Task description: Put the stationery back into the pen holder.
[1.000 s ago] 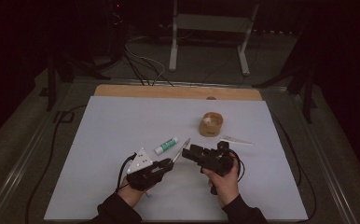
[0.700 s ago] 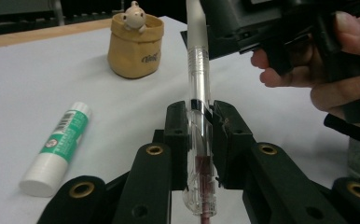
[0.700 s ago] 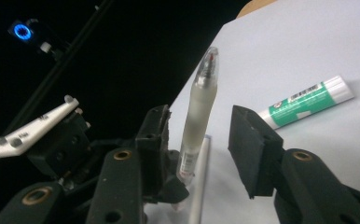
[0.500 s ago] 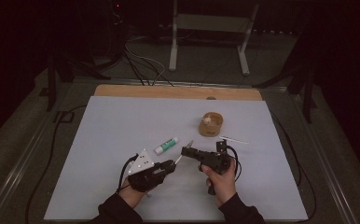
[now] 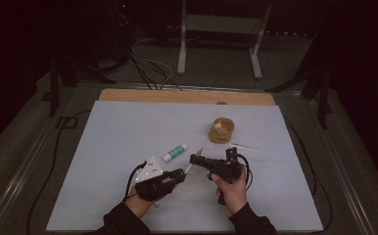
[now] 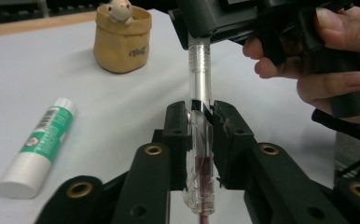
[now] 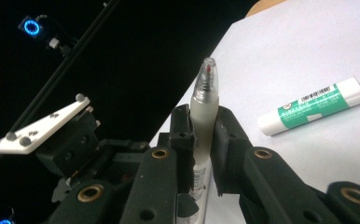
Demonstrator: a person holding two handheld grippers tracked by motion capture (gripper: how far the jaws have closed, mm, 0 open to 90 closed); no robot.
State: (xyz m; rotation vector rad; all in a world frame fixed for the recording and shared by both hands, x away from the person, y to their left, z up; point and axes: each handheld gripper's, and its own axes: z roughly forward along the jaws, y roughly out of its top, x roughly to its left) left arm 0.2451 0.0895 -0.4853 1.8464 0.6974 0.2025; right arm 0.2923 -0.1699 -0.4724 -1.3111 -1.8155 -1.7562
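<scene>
On the white table (image 5: 108,147), the left gripper (image 5: 179,174) pinches one end of a clear pen (image 6: 199,135) while the right gripper (image 5: 194,159) clamps its other end, a glue stick (image 5: 175,152) just beyond.

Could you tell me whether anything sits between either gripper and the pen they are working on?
Nothing visible does. The left gripper and the right gripper both clamp the pen directly. The glue stick lies apart on the table.
</scene>
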